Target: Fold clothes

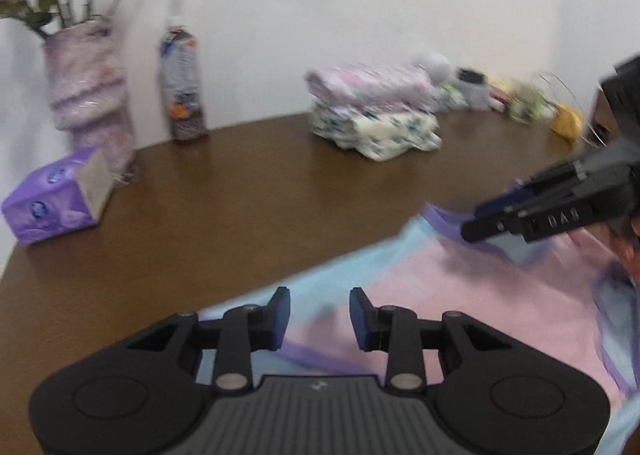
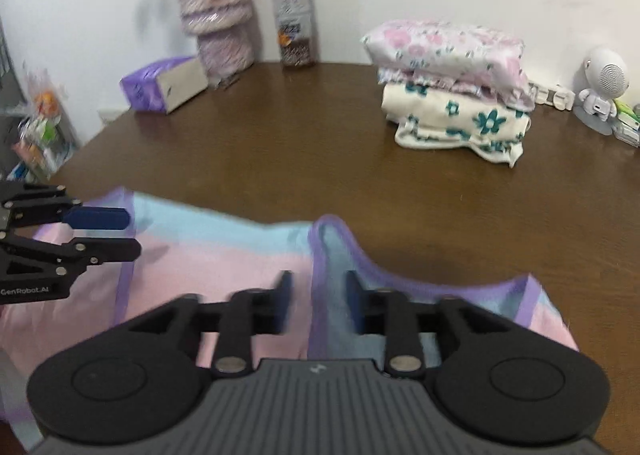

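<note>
Pastel garment [image 2: 240, 255]: pink and light-blue panels, lilac trim. Folded cloth, top of stack [image 2: 444, 47]: white, pink floral print. Folded cloth beneath [image 2: 460, 123]: cream, teal flowers. Tissue box [image 2: 160, 85]: purple. Fuzzy vase cover [image 2: 216, 7]: mauve-white streaks. Wooden tabletop [image 2: 280, 143]: dark brown.
</note>
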Available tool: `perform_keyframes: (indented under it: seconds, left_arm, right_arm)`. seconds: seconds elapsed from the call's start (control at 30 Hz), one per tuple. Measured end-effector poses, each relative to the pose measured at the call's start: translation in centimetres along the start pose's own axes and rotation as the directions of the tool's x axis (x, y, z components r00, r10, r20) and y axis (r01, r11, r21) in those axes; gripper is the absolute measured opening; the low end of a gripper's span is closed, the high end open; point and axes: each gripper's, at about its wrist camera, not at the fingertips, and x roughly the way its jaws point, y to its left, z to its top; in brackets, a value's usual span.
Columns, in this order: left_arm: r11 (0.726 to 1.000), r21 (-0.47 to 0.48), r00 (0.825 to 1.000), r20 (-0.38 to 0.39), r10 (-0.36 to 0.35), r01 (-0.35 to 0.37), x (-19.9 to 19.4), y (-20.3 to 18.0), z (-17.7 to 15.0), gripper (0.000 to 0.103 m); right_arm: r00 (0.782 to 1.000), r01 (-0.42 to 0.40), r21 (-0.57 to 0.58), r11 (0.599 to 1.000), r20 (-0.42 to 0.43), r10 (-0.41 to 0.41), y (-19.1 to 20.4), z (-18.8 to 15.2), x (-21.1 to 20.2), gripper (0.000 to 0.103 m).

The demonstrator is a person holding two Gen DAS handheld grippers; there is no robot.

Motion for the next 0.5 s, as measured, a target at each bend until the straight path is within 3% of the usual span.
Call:
perform_keyframes:
  seconds: [0.1, 0.17, 0.2, 0.23, 0.5]
  left_arm:
    - [0.999, -0.026, 0.999, -0.028, 0.028, -0.029, 1.6, 1.3, 0.5, 0.029]
    - [0.998, -0.048, 0.997, -0.069, 0.036, -0.039, 2.8, 2.2, 0.1, 0.020]
    - [0.997, -0.061, 0.997, -0.069, 0.046, -0.050, 2.9, 2.6, -0.1, 0.019]
    - [0.995, -0.073, 0.996, -0.065, 0.057, -0.062, 2.9, 3.0, -0.3, 0.019]
    - [0.982, -0.139, 0.991, -0.047, 0.123, -0.129, 2.6, 4.1, -1.1, 0.019]
  right_arm:
    - [1.000, -0.010, 0.052, 0.999, -0.023, 0.011, -0.1, 1.6, 1.9, 0.032]
    - [0.999, -0.023, 0.077, 0.997, -0.039, 0.026, -0.3, 2.1, 3.1, 0.021]
    - [0.999, -0.023, 0.084, 0.996, -0.045, 0.027, -0.4, 2.2, 3.6, 0.007]
    - [0.999, -0.013, 0.087, 0.996, -0.047, 0.017, -0.5, 2.1, 3.8, 0.003]
    - [1.000, -0.012, 0.149, 0.989, -0.017, 0.015, -2.2, 1.8, 3.9, 0.006]
